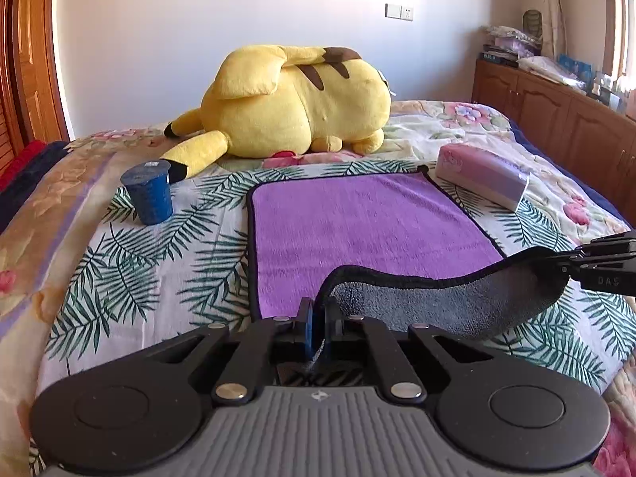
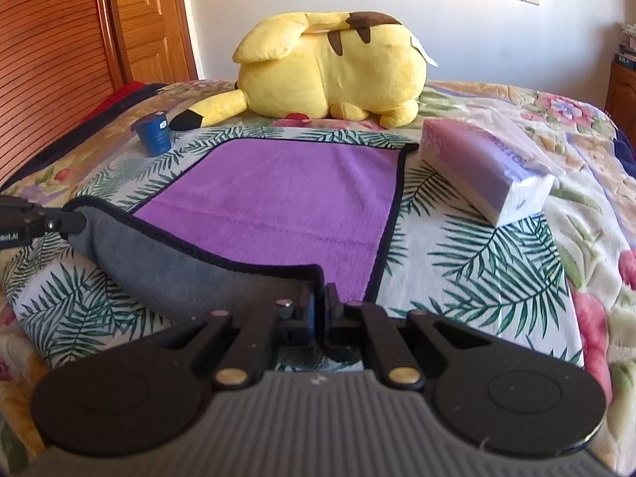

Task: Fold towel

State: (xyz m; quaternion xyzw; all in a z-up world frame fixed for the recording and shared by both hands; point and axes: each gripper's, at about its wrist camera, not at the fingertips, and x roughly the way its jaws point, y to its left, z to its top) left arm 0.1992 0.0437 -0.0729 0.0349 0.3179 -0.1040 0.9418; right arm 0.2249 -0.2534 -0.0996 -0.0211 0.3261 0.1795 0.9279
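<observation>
A purple towel [image 1: 357,222] with a black hem and a grey underside lies on the leaf-print bed cover; it also shows in the right wrist view [image 2: 278,194]. Its near edge is lifted off the bed, so the grey underside [image 1: 457,298] hangs between the two grippers. My left gripper [image 1: 320,310] is shut on the near left corner. My right gripper [image 2: 320,298] is shut on the near right corner. Each gripper shows at the side of the other's view: the right gripper [image 1: 576,262] and the left gripper [image 2: 63,220].
A blue cup [image 1: 151,192] stands left of the towel. A wrapped tissue pack [image 1: 483,177] lies at its far right corner. A big yellow plush toy [image 1: 294,99] lies behind the towel. A wooden cabinet [image 1: 556,119] runs along the right, wooden doors [image 2: 59,39] on the left.
</observation>
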